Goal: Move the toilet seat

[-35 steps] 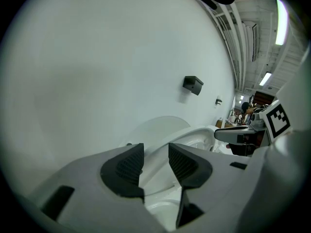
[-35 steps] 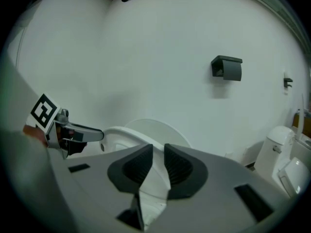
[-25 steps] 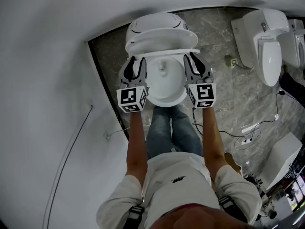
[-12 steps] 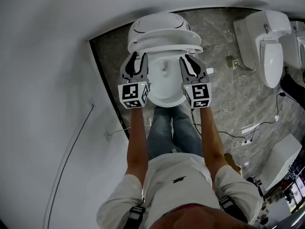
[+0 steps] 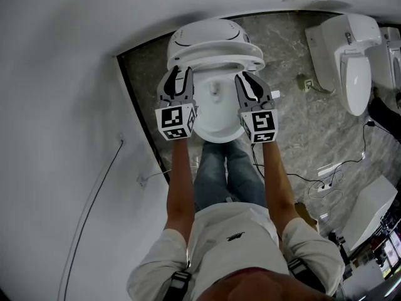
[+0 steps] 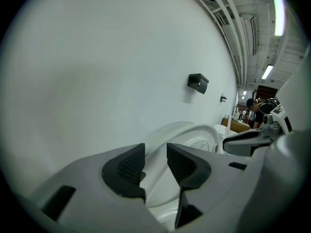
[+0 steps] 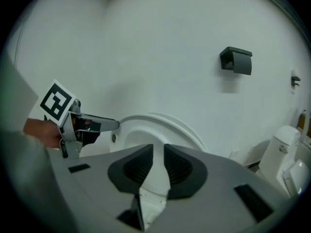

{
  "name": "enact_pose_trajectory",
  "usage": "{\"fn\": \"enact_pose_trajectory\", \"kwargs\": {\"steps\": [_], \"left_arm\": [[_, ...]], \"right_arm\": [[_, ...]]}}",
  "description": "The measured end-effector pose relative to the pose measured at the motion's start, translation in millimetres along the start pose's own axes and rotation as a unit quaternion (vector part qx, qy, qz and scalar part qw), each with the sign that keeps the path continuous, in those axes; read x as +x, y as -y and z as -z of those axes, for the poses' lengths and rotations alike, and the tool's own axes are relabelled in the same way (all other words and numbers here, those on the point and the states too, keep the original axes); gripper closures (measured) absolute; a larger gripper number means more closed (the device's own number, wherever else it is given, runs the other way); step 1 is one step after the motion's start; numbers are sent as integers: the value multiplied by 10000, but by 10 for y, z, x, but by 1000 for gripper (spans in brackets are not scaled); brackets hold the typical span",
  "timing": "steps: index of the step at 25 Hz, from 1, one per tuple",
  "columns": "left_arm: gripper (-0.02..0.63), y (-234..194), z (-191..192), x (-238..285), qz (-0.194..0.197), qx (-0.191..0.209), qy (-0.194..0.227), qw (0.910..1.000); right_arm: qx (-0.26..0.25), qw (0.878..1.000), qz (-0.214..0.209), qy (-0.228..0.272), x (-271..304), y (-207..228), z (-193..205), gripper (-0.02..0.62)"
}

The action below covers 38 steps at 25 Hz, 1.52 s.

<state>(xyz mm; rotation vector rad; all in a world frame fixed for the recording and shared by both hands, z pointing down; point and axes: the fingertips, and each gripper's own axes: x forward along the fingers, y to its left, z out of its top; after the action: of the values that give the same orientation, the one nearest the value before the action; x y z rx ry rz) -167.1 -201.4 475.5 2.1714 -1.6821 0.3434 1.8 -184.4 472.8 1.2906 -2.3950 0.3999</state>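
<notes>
The white toilet point(image 5: 216, 121) stands against the wall, its bowl open. Its seat ring point(image 5: 216, 60) is raised steeply and lies close against the lifted lid point(image 5: 207, 33). My left gripper point(image 5: 177, 75) is at the ring's left side and my right gripper point(image 5: 246, 80) at its right side. In the left gripper view the left gripper point(image 6: 154, 161) has the seat's point(image 6: 194, 140) rim between its narrow-set pads. The right gripper point(image 7: 156, 164) likewise closes on the seat's point(image 7: 146, 130) white edge, with the left gripper point(image 7: 97, 125) across the ring.
A white wall runs along the left and behind the toilet, with a dark paper holder point(image 7: 236, 59) on it. A second toilet point(image 5: 351, 55) stands at the right. Cables and a power strip point(image 5: 326, 184) lie on the marble floor. The person's legs point(image 5: 225, 168) stand right before the bowl.
The seat ring has swung further up, from a clear tilt to almost against the lid. Both grippers went with it, a little up and towards each other.
</notes>
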Motion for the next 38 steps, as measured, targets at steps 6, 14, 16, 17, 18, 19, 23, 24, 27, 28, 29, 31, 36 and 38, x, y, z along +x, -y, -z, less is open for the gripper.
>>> {"fn": "enact_pose_trajectory", "kwargs": {"steps": [6, 14, 16, 17, 18, 19, 23, 24, 27, 28, 29, 31, 36, 38], "left_arm": [[453, -34, -10, 40, -28, 30, -12, 10000], [453, -74, -65, 9, -92, 70, 22, 9999], [453, -54, -90, -32, -73, 95, 48, 9999], [453, -44, -97, -57, -59, 106, 61, 9999], [453, -31, -99, -81, -44, 120, 67, 9999], [453, -14, -96, -104, -29, 143, 66, 9999], [454, 114, -82, -209, 60, 277, 68, 9996], [459, 147, -79, -237, 86, 300, 74, 9995], [503, 223, -48, -324, 153, 369, 85, 9992], [519, 248, -29, -350, 185, 398, 82, 9990], [528, 279, -9, -371, 227, 431, 79, 9988], [545, 353, 7, -396, 333, 495, 84, 9982], [563, 520, -53, -432, 555, 610, 170, 9964], [566, 585, -35, -462, 627, 641, 154, 9959]], "right_arm": [[8, 10000, -21, 52, -20, -22, -44, 512], [-4, 10000, 19, -61, -80, 13, 13, 512], [-12, 10000, 16, 17, -93, -3, -28, 512], [-15, 10000, 7, 26, -99, -19, -38, 512], [-16, 10000, -6, 31, -104, -36, -46, 512], [-18, 10000, -18, 54, -109, -51, -56, 512], [-21, 9997, -70, 240, -142, -97, -131, 517], [-22, 9996, -79, 257, -153, -109, -142, 521], [-56, 9995, -69, 302, -194, -148, -139, 532], [-64, 9994, -76, 323, -212, -168, -144, 538], [-67, 9993, -97, 346, -232, -188, -153, 542], [-62, 9991, -171, 379, -276, -222, -172, 551], [-114, 9983, -276, 504, -358, -274, -260, 555], [-120, 9984, -304, 468, -389, -296, -253, 560]]}}
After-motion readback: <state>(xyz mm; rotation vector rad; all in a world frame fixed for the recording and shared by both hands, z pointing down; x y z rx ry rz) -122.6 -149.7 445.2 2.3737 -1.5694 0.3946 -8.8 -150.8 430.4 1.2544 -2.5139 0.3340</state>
